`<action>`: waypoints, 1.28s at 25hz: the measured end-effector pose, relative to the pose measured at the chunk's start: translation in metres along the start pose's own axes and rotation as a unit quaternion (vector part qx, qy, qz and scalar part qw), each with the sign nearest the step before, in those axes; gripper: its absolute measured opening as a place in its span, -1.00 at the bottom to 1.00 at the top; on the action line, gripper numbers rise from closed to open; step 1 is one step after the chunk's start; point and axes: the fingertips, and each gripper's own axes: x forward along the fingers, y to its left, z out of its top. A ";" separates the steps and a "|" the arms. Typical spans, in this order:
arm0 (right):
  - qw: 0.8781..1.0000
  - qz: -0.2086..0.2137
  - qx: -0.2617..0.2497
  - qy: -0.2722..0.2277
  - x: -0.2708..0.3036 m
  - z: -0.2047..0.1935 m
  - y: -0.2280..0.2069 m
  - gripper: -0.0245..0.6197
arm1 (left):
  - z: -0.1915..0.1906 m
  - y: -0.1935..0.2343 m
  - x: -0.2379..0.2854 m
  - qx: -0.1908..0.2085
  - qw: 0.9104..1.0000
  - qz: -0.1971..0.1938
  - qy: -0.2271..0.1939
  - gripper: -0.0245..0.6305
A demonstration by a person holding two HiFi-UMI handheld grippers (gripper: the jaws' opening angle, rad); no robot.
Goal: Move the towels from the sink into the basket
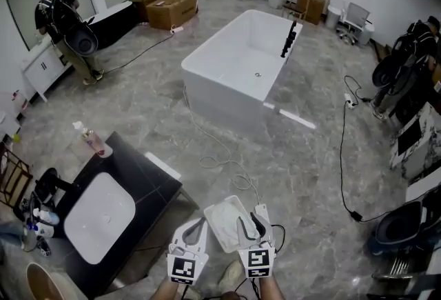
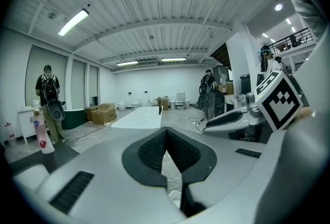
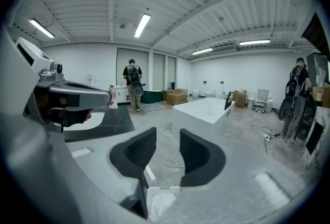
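Room: large showroom with a grey stone floor (image 1: 296, 154), a white bathtub (image 1: 241, 61) standing at its middle, and people by the far walls.
Counter: black, at the lower left of the head view; a white sink (image 1: 100, 217) is set into it, and no towel shows in the bowl.
Basket: white basket (image 1: 219, 205) on the floor, just off the counter's right corner.
Towel: a pale crumpled towel (image 3: 160, 205) lies inside the basket; I cannot tell whether there is more than one.
Left gripper: the left gripper (image 2: 166, 131) has its pads meeting at the tips, with nothing between them.
Right gripper: the right gripper (image 3: 168, 138) has its jaws apart, and only floor and a cable show through the gap.
Position: the basket sits below and between the two grippers, and the towel lies under the right jaws, untouched.
Handling: the towel looks soft, light and limp, so it will likely sag and drape; pinching a raised fold near its middle seems safest.
Progress: the move looks finished.
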 end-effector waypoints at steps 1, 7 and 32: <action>1.000 -0.001 0.001 -0.009 -0.008 0.011 0.003 -0.52 | 0.010 0.001 -0.008 0.002 1.000 0.002 -0.004 -0.90; 0.999 0.001 -0.010 -0.045 -0.051 0.063 0.026 -0.72 | 0.056 0.004 -0.056 -0.008 0.999 0.020 -0.030 -0.90; 0.996 0.029 -0.024 -0.087 -0.145 0.090 0.088 -0.93 | 0.062 -0.012 -0.155 0.008 0.998 0.037 -0.045 -0.90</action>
